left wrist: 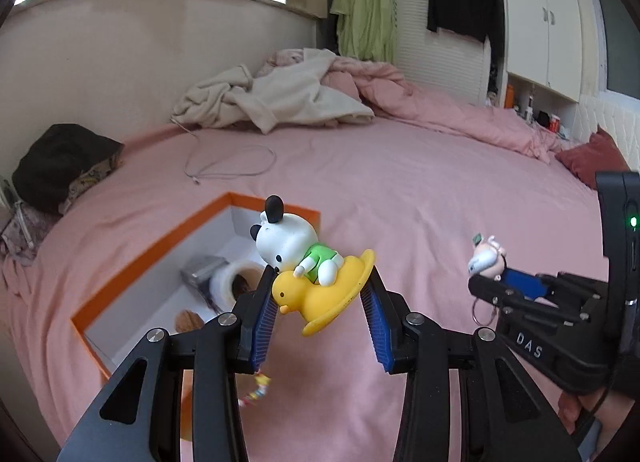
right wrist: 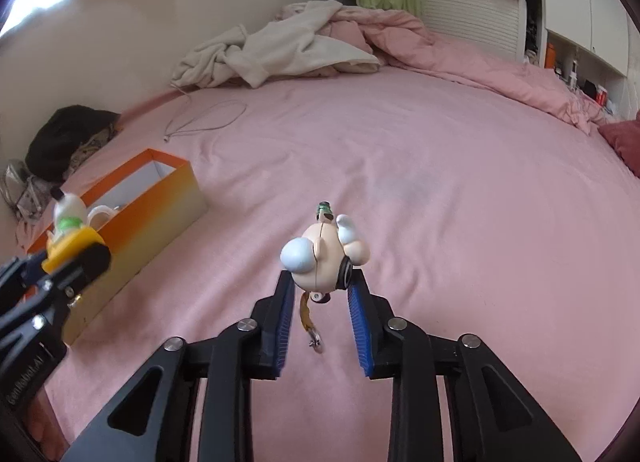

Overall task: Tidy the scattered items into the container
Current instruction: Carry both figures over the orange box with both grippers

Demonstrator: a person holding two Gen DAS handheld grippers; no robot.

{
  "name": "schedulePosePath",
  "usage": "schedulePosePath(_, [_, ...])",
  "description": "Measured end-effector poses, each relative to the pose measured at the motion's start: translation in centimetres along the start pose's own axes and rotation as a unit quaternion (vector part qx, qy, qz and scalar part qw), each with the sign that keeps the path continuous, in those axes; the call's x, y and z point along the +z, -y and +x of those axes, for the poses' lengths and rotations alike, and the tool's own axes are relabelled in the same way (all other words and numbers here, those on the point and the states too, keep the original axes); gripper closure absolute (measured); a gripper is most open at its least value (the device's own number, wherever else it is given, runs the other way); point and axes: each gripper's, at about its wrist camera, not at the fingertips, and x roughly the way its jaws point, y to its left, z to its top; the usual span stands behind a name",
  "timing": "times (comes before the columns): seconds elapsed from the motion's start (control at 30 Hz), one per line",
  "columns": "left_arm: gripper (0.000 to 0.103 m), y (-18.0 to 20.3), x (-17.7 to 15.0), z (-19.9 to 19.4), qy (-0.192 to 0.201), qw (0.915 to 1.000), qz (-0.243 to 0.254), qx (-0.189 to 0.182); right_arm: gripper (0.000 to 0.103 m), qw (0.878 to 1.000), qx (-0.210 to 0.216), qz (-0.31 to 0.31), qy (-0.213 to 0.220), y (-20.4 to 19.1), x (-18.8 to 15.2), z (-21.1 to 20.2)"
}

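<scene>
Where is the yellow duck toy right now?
The duck toy is pinched in the left gripper, held up over the pink bed right beside the orange box. In the right wrist view it shows at the far left.

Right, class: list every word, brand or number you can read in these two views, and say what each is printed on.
"DAS": white letters on the right gripper body, left wrist view.
"GenRobot.AI": on the left gripper body, right wrist view; blurred, so uncertain.
Shelf bottles: labels too small to read.
</scene>
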Motion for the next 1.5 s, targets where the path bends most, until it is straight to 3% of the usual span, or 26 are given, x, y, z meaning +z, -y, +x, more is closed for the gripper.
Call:
schedulePosePath(0.17, [0.060,-5.8,0.5,0.2,0.000,0.9967,-0.054,0.060,0.077,0.999,0.030,-0.027,0.015,-3.5,2.3,0.7])
schedulePosePath(0.37, [0.060,-9.4,-0.6,1.6,-0.033,0.9905,-0.115,0.069,0.077,0.995,0.083,-0.041,0.028,-8.6,4.7,1.7])
schedulePosePath(0.6, [0.060,-9.7,-1.0,2.2,-0.041,0.9888,-0.125,0.072,0.077,0.990,0.111,-0.077,0.036,-13.7,6.7,2.8])
schedulePosePath(1.5, [0.060,-9.9,-1.6,3.8,-0.086,0.9826,-0.144,0.080,0.077,0.989,0.123,-0.086,0.010,-17.3,7.7,5.7])
